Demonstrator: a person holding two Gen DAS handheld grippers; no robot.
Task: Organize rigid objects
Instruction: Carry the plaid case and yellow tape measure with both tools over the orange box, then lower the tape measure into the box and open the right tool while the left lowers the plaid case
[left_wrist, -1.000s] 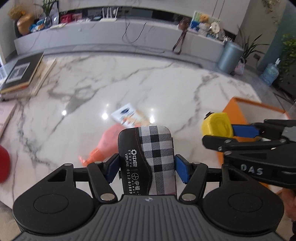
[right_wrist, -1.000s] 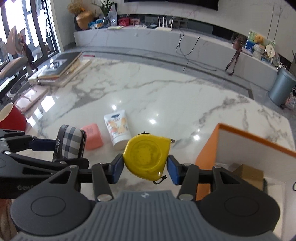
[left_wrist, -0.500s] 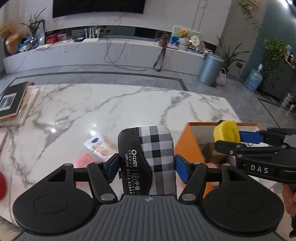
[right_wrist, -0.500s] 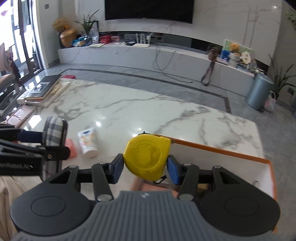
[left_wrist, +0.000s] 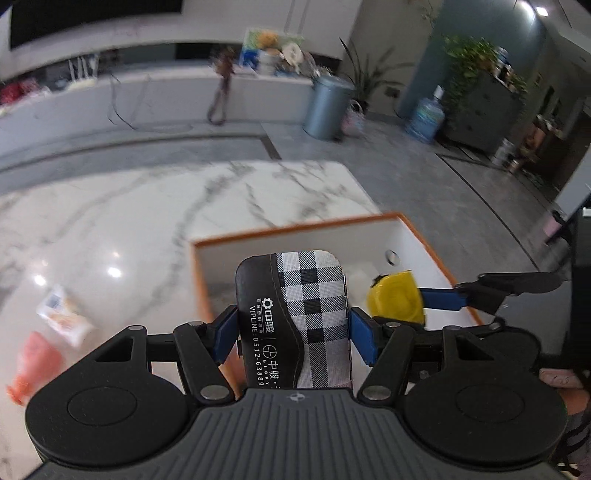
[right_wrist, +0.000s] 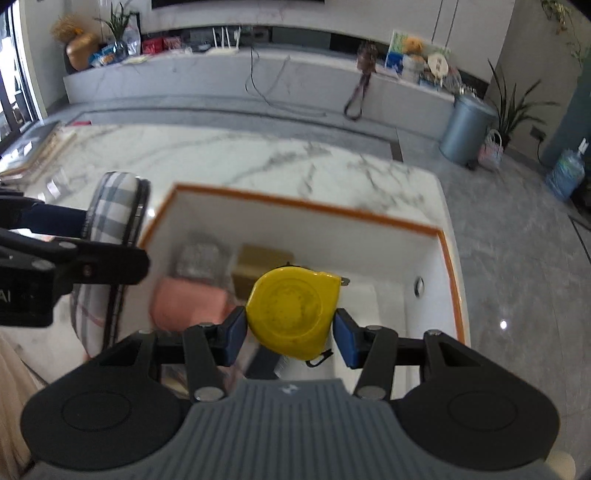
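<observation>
My left gripper (left_wrist: 293, 334) is shut on a black and plaid glasses case (left_wrist: 295, 321), held over the left part of the orange-rimmed white box (left_wrist: 288, 230). My right gripper (right_wrist: 290, 332) is shut on a yellow tape measure (right_wrist: 293, 312), held above the inside of the same box (right_wrist: 303, 205). The tape measure also shows in the left wrist view (left_wrist: 395, 301), and the case shows at the left of the right wrist view (right_wrist: 110, 206). A pink item (right_wrist: 188, 304), a brown box (right_wrist: 258, 260) and a grey item (right_wrist: 199, 260) lie inside the box.
The box stands on a white marble table (left_wrist: 110, 221) near its right edge. A small printed packet (left_wrist: 62, 314) and a pink-orange object (left_wrist: 33, 365) lie on the table to the left. Books (right_wrist: 40, 155) lie at the far left.
Both grippers have moved to the right with their objects and now hang over the box. The view has swung toward the table's right end.
</observation>
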